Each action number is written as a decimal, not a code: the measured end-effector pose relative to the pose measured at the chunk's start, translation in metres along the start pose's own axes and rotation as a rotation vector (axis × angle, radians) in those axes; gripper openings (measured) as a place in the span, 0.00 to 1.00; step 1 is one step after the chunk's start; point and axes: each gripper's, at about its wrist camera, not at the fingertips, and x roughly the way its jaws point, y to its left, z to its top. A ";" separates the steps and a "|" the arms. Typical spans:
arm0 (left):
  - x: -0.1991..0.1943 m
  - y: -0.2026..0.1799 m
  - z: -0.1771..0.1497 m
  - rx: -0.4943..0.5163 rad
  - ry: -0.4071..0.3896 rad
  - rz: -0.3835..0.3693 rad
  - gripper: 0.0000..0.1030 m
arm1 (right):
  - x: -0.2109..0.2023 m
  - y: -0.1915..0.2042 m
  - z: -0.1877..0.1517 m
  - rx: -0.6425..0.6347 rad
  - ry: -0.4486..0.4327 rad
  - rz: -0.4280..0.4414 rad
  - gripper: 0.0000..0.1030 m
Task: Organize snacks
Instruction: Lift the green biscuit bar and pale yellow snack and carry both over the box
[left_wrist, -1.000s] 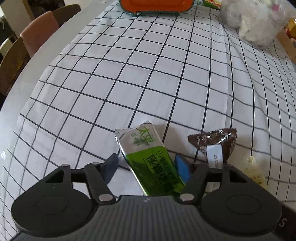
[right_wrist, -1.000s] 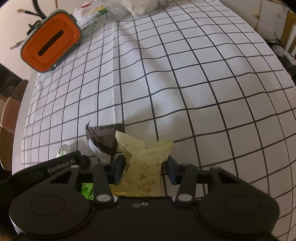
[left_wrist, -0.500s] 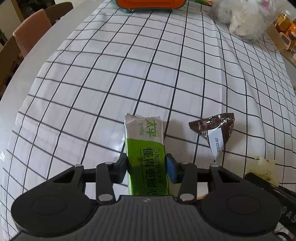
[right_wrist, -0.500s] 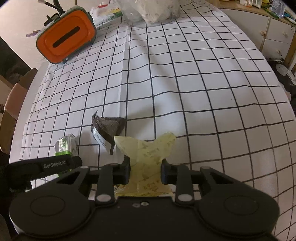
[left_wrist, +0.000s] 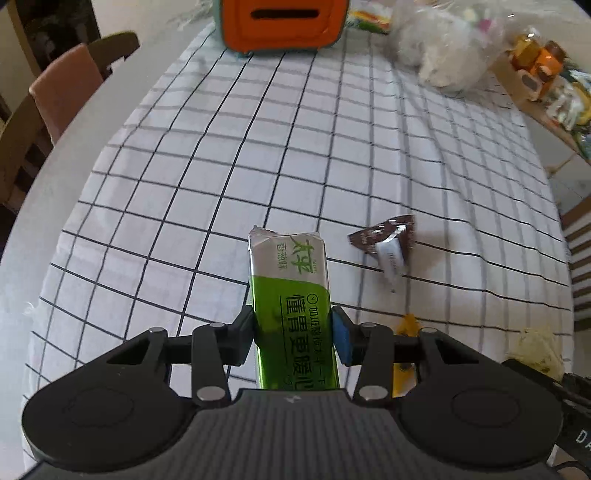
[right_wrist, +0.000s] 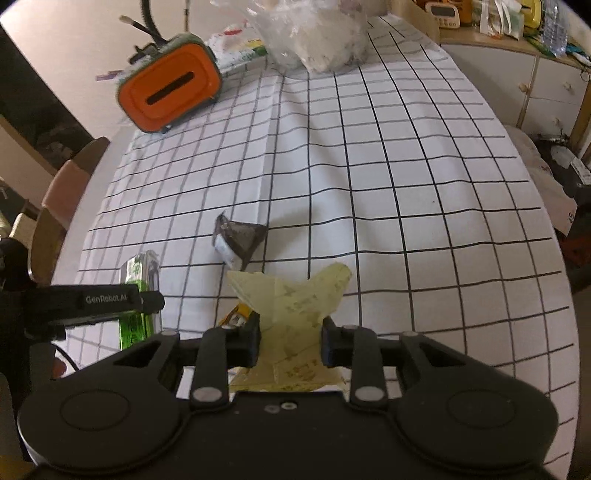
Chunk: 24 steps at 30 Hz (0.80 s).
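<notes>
Clamped in the left tongs (left_wrist: 293, 330) is a green-and-silver foil snack bar (left_wrist: 293, 295); a pale yellow crumpled wrapper (right_wrist: 291, 314) is pinched by the right tongs (right_wrist: 291, 339). Beyond, on the checked worktop (right_wrist: 406, 184), a brown triangular packet (right_wrist: 240, 240) lies; an orange box (right_wrist: 170, 92) and clear bag (right_wrist: 317, 37) stand far back.

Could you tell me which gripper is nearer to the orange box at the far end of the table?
Cannot tell: the orange box lies far ahead of both the left gripper and right gripper.

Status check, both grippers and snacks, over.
Left gripper shut on green foil snack bar. Right gripper shut on pale yellow wrapper. Brown triangular packet loose.
</notes>
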 end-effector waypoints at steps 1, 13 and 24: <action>-0.007 -0.001 -0.002 0.008 -0.007 -0.007 0.42 | -0.006 0.001 -0.002 -0.005 -0.004 0.005 0.28; -0.089 -0.009 -0.034 0.095 -0.063 -0.046 0.42 | -0.082 0.015 -0.031 -0.083 -0.059 0.082 0.28; -0.144 -0.013 -0.089 0.175 -0.077 -0.086 0.42 | -0.132 0.020 -0.070 -0.130 -0.080 0.127 0.28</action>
